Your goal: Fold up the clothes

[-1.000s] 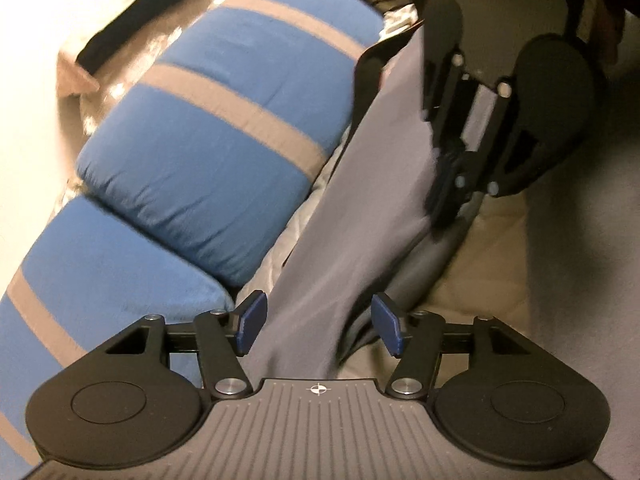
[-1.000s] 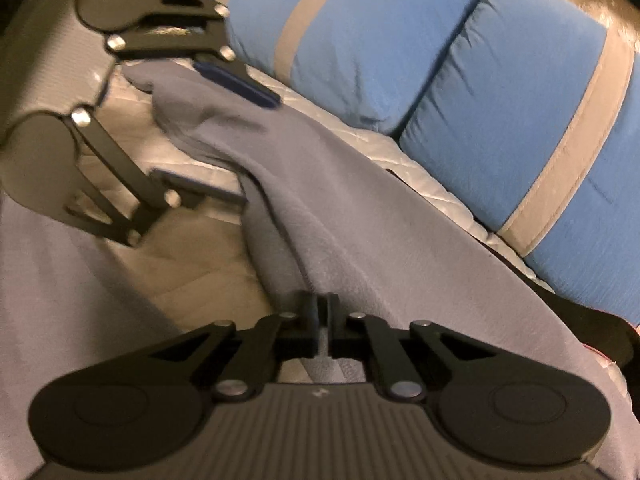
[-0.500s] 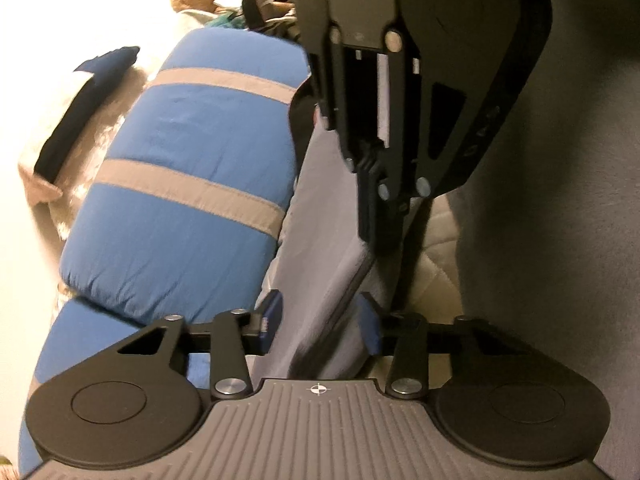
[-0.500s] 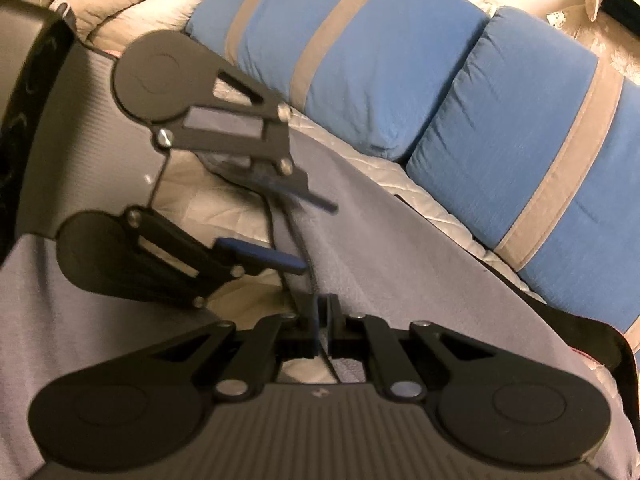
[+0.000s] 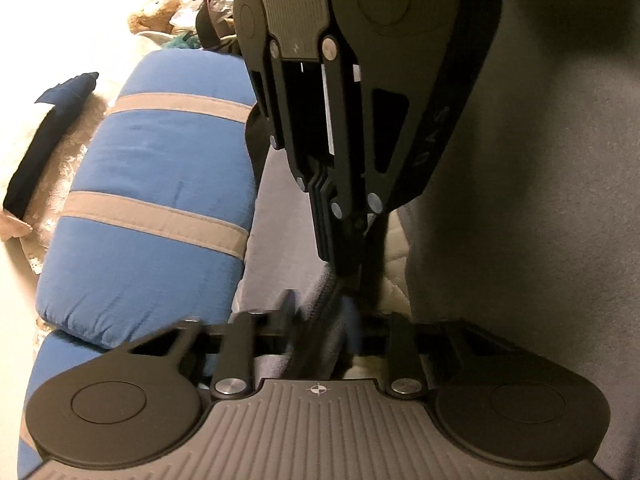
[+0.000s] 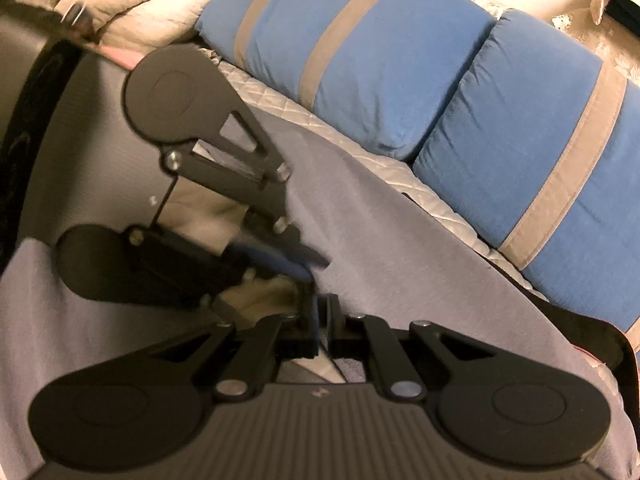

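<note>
A grey garment [image 5: 280, 216] [image 6: 384, 248] lies over a quilted bed. My right gripper [image 6: 323, 320] is shut on the garment's edge; it also shows in the left wrist view [image 5: 344, 256], pointing straight at my left gripper. My left gripper [image 5: 320, 316] has its blue pads closing around the same hanging edge, blurred, just below the right fingertips. In the right wrist view the left gripper [image 6: 308, 264] sits just left of and above my right fingertips, its jaws narrow around the cloth.
Two blue pillows with grey stripes [image 5: 160, 200] [image 6: 360, 60] line the bed's far side. A cream duvet [image 6: 132, 12] is bunched at one end. A teddy bear [image 5: 154, 12] and dark clutter lie beyond. The quilted mattress cover [image 6: 280, 104] shows between garment and pillows.
The two grippers have come together along the garment's edge. My left gripper's jaws have narrowed from wide open to almost closed around the cloth. The right stayed shut.
</note>
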Available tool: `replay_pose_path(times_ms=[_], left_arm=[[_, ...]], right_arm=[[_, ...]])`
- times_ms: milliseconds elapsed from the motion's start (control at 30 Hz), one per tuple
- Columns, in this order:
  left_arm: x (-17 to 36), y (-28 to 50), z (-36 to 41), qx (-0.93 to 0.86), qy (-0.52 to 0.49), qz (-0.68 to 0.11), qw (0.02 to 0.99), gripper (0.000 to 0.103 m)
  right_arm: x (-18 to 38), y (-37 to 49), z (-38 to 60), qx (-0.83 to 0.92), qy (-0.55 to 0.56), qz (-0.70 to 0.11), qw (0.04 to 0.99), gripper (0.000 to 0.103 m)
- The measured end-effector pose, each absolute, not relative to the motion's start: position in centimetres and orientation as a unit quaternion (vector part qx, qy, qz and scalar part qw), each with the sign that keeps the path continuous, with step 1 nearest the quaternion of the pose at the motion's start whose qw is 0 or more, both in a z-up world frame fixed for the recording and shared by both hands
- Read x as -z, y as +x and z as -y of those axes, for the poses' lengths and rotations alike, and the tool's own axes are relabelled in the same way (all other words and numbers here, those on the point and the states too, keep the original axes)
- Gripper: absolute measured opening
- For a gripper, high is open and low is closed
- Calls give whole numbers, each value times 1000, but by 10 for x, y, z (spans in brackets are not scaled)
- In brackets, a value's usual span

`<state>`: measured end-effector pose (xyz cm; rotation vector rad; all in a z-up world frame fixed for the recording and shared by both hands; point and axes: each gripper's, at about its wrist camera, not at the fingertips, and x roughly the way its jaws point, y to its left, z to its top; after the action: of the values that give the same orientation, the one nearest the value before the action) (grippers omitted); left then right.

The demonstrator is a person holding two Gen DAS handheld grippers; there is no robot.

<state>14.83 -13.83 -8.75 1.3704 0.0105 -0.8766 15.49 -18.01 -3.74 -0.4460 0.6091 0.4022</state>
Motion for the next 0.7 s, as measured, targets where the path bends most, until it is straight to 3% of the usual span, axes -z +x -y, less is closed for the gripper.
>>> replay_pose_path(times_ms=[67, 133, 200, 700], left_arm=[[84, 148, 139, 397, 609, -16, 686, 4], [80, 148, 139, 396, 608, -21, 687, 4], [77, 148, 139, 395, 608, -25, 688, 4], [71, 146, 138, 376, 619, -25, 689, 3]], right_arm=[[40, 151, 179, -187, -219, -286, 914, 16], [42, 146, 175, -178, -240, -276, 914, 40], [46, 141, 169, -168, -266, -267, 911, 49], [47, 138, 178, -92, -314, -256, 910, 50]])
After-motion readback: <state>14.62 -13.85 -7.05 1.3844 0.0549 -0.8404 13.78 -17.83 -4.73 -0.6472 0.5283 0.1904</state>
